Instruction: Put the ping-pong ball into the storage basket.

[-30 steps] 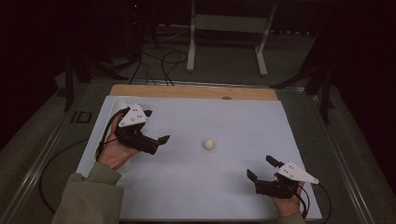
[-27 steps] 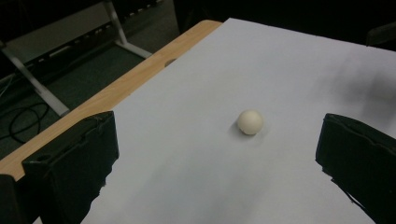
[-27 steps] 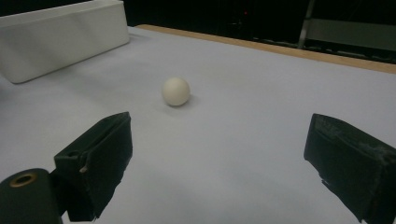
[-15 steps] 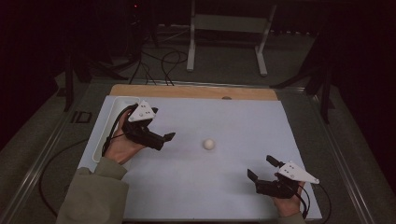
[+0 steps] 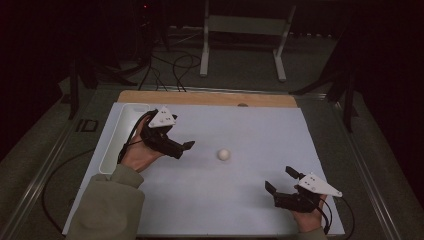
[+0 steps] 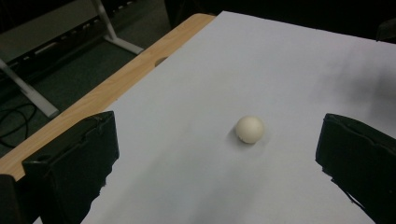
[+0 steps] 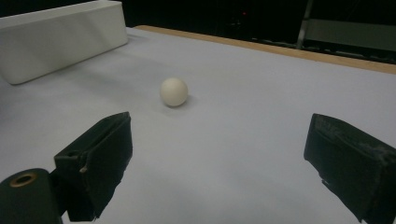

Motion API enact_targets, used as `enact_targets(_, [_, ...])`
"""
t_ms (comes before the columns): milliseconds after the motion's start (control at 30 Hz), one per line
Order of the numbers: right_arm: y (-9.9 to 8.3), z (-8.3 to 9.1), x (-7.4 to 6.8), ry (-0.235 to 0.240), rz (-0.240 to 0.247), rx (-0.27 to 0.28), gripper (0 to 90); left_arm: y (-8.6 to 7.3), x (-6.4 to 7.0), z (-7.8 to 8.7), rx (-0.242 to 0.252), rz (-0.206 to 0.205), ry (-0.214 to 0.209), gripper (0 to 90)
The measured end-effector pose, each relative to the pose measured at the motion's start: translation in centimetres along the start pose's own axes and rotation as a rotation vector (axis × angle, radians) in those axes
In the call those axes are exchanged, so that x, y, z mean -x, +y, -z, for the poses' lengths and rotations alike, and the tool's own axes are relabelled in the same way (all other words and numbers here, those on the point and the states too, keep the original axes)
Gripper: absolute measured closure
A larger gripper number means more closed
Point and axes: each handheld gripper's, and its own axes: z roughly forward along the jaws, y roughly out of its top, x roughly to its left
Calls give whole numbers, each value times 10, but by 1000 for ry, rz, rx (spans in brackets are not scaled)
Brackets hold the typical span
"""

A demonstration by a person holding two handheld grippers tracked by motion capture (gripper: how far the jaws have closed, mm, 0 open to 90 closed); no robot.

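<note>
High view gave us the small cream-white ball (image 5: 223, 154) lying alone on the white table sheet (image 5: 240, 200), just ahead of our left gripper (image 5: 186, 147), whose jaws were spread wide. Our right gripper (image 5: 280, 181), also released, sat well apart near the front edge.

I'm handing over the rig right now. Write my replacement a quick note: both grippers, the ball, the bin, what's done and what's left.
Left gripper: open, holding nothing, aimed at the ball from the bin side, short of it.
Right gripper: open, holding nothing, low at the near right of the table.
Ball: white, loose on the white sheet mid-table, between the two grippers, touching neither.
Bin: white, along the table's left edge, beside the left hand.
Done: no grasp yet.
Left: probably close the left fingers on the ball; dropping it in the bin looks likely.
</note>
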Motion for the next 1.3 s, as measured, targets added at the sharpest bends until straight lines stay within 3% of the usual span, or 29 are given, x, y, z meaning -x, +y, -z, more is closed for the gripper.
enact_targets(333, [0, 0, 0, 2, 0, 0, 75, 3, 2, -17, -17, 12, -12, 0])
enact_targets(733, [0, 0, 0, 1, -5, 4, 75, 9, 12, -36, -52, -6, -19, 0])
enact_targets(1300, [0, 0, 1, -2, -5, 4, 75, 13, 16, -59, -62, 15, -53, 0])
